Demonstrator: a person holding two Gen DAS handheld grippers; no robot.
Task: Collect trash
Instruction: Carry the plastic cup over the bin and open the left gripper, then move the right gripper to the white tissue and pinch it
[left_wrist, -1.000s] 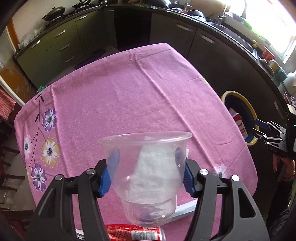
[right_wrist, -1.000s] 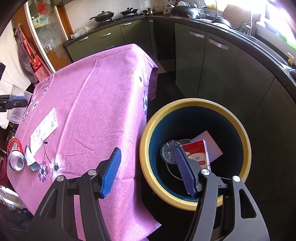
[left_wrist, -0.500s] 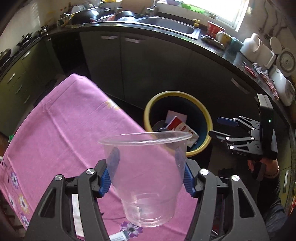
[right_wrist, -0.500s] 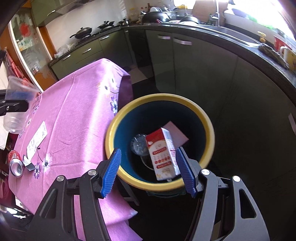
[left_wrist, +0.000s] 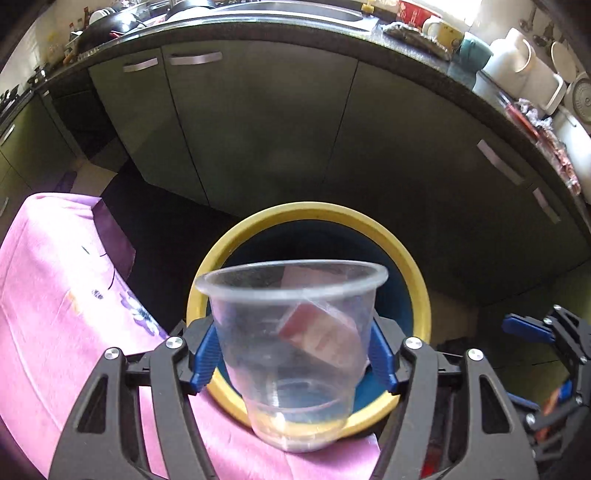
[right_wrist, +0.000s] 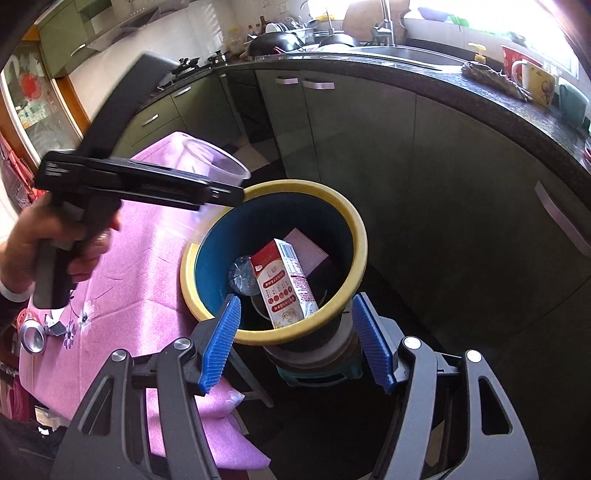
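1. Left gripper has its jaws clamped on the clear plastic cup, mid-frame, right over the yellow-rimmed bin.
2. Seen through the cup, the bin's contents are blurry; pink tablecloth sits lower left.
3. Right gripper has jaws wide, holding nothing.
4. Only the right wrist view shows the milk carton clearly, plus a can at far left.

the left wrist view looks down from close above the yellow-rimmed bin; the right wrist view faces that bin from beside it, a little farther off.
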